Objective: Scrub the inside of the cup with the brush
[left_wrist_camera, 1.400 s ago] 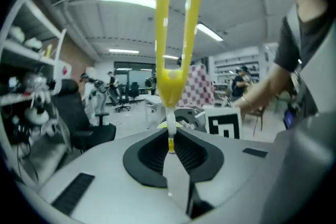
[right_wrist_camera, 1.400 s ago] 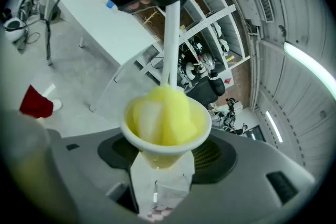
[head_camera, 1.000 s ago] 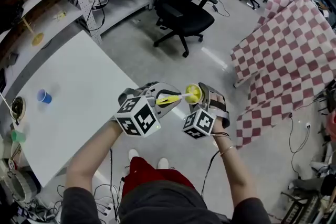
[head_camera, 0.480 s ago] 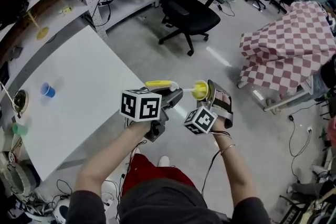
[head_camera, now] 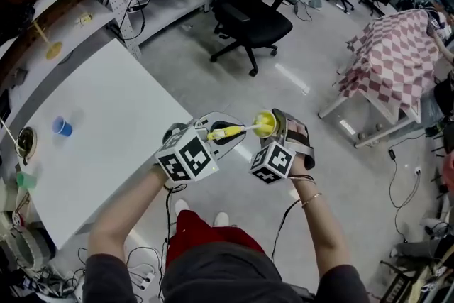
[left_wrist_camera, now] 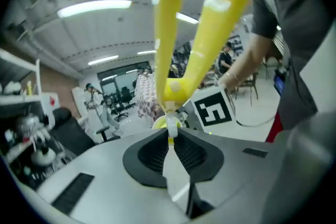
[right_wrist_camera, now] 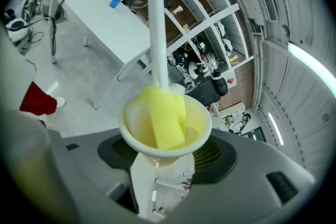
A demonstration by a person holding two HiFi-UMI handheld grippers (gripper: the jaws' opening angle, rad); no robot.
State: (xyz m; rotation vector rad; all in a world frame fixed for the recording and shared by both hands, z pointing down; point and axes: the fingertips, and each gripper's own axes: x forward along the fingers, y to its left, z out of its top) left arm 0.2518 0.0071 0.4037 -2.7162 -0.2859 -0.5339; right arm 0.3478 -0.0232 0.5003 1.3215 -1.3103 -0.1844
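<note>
Right, both grippers are up in the air in front of the person, off the edge of the white table (head_camera: 92, 131) and over the grey floor, and they are working nose to nose. The left gripper (head_camera: 225, 135) has its jaws pinched all but together on the thin white stem of the brush (head_camera: 228, 131); the left gripper view shows it well, the left gripper (left_wrist_camera: 170, 136) clamped on that stem just below where the two yellow arms of the brush (left_wrist_camera: 173, 89) handle join and fan out towards the camera. The right gripper (head_camera: 281, 128) holds the small yellow cup (head_camera: 264, 125), jaws spread only as wide as the cup and pressed on its sides. From the right gripper view, the right gripper (right_wrist_camera: 164, 168) grips the cup (right_wrist_camera: 132, 131) low on its wall, mouth turned away from the camera and towards the other tool. The brush (right_wrist_camera: 157, 44) comes down from the left gripper at the top of that view, its white stem running straight into the cup, and the yellow sponge head (right_wrist_camera: 167, 118) sits inside, lying against the inner wall and filling much of the opening. Over on the table a small blue cup (head_camera: 62, 128) stands well apart from the action, and a black office chair (head_camera: 248, 10) sits on the floor beyond the grippers.
</note>
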